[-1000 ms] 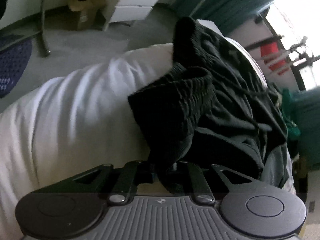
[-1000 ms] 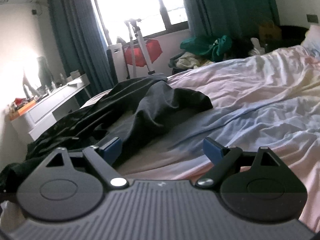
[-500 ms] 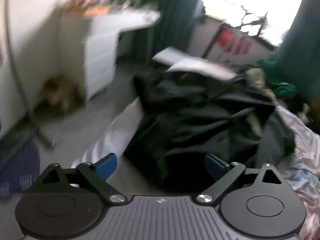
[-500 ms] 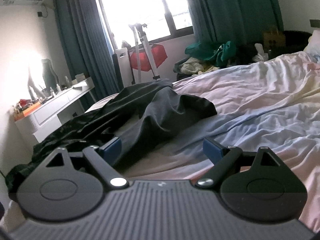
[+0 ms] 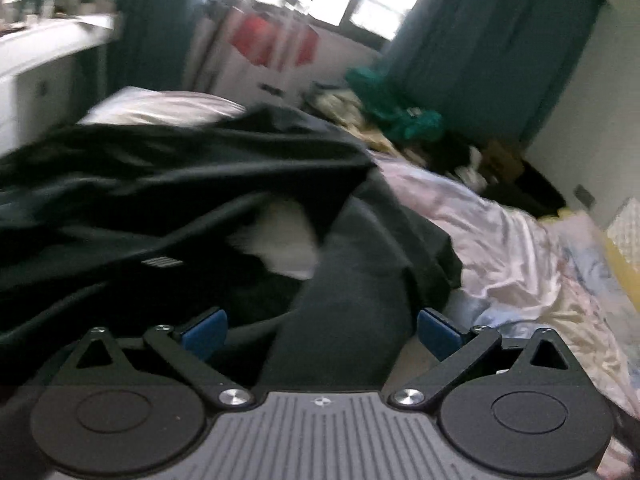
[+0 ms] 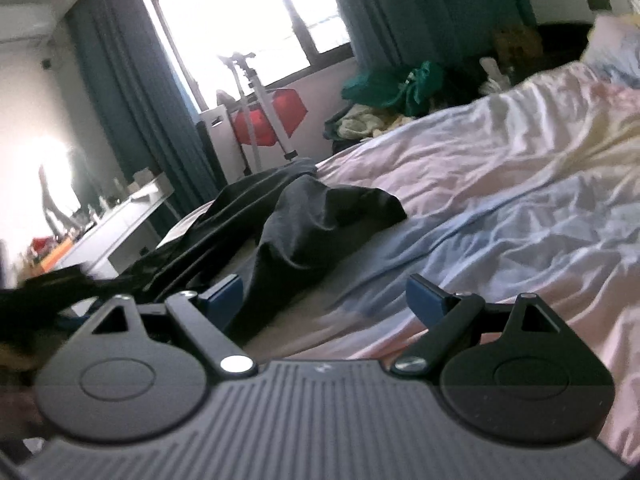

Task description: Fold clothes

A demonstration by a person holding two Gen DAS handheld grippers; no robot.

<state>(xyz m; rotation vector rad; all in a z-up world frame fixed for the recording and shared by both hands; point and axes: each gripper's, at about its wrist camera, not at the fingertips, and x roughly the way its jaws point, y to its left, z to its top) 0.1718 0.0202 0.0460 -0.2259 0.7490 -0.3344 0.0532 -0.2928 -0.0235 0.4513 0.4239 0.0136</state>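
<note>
Left gripper (image 5: 322, 330) jaws opening, nothing pinched; right gripper (image 6: 324, 294) wide, empty. Black garment (image 5: 168, 200) heaped on bed (image 6: 500, 208), 11 o'clock of right gripper. Probably soft, light, slippery, no shape held. Best grabbed at hem corner (image 6: 384, 206), not mid-pile.

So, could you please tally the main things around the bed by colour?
Black: 1, the garment spread on the bed.
Green: 1, a heap of clothes beside the bed.
Red: 1, a cloth by the window.
White: 1, the dresser.
Total: 4.
</note>
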